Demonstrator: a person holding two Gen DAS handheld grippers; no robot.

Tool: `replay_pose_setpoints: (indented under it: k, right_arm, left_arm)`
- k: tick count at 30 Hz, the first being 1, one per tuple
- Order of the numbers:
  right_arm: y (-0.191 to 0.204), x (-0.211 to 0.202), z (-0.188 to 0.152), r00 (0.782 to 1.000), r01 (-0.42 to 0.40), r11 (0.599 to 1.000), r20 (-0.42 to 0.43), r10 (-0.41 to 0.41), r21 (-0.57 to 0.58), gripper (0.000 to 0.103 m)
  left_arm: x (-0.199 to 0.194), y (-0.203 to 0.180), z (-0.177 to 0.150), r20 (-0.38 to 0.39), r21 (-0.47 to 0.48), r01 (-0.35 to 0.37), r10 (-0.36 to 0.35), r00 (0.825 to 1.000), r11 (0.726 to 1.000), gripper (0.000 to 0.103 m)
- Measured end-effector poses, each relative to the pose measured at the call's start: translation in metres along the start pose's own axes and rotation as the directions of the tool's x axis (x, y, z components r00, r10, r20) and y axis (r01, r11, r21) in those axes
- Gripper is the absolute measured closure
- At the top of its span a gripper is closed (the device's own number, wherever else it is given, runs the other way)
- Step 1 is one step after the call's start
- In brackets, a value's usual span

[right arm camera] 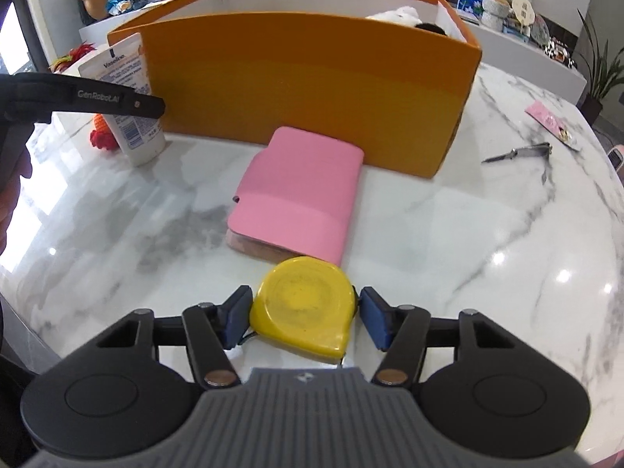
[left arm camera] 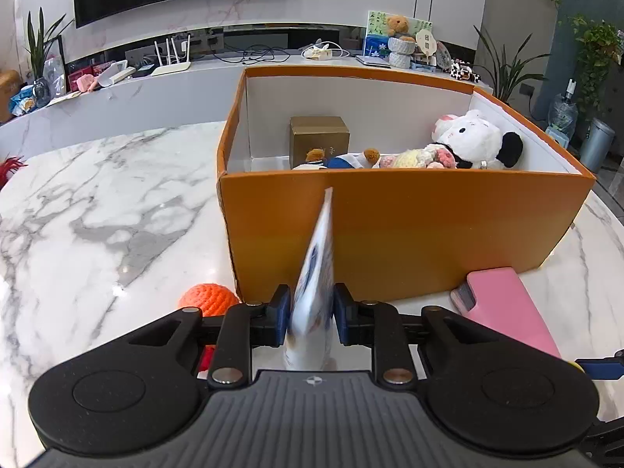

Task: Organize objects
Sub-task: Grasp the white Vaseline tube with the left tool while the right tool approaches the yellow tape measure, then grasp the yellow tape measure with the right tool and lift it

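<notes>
The marble tabletop (right arm camera: 448,234), white with grey veins and glossy, fills both views and is cut off at every edge. On it stands the orange cardboard box (left arm camera: 409,230), matte outside and white inside. In the left wrist view its near wall hides most of the contents: only the tops of a gold carton (left arm camera: 319,137), a small bear (left arm camera: 331,159) and a fluffy white plush with black ears (left arm camera: 474,141) show above the rim in the centre and right. In the right wrist view only a sliver of plush shows at the upper right.

A smooth pink notebook (right arm camera: 300,191) lies flat in the centre of the right view, its far end touching the box.

The left gripper (left arm camera: 312,310) has its jaws narrowed on a white Vaseline tube (left arm camera: 316,273), seen edge-on and blurred here; the right view's upper left shows it upright, cap on the tabletop.

The right gripper (right arm camera: 302,312) has its jaws closed against a rounded yellow tape measure (right arm camera: 304,306) at bottom centre, its near edge hidden.

An orange crocheted ball (left arm camera: 208,299) sits half hidden behind the left gripper.
</notes>
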State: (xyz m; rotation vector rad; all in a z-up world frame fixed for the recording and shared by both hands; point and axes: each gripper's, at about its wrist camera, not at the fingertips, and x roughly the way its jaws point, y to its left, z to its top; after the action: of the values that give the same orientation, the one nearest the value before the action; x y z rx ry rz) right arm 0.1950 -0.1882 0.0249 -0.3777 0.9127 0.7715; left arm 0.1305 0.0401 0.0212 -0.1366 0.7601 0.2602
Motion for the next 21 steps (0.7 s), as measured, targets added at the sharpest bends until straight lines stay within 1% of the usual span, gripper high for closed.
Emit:
replay_pose_setpoints:
  k: [3,7,12,21]
  right_arm:
    - [-0.002,-0.001,0.001,1.0,-0.015,1.0,-0.003,0.015,0.014,0.041]
    - [-0.002,-0.004,0.001,1.0,-0.01,1.0,0.006,0.01,0.017,0.041]
    - [-0.002,-0.008,0.002,1.0,-0.011,1.0,0.013,0.011,0.018,0.041]
    - [0.006,-0.016,0.005,0.999,-0.035,0.999,0.031,0.035,0.002,0.041]
  left_arm:
    - [-0.009,0.0,0.003,0.012,-0.006,0.008,-0.008,1.0,1.0,0.08]
    - [-0.013,0.002,0.003,0.001,-0.026,0.029,-0.029,1.0,0.999,0.08]
    - [-0.018,0.004,0.003,-0.023,-0.049,0.037,-0.038,0.999,0.998,0.081]
    - [-0.03,-0.008,0.001,-0.038,-0.004,0.043,-0.043,0.998,0.999,0.081]
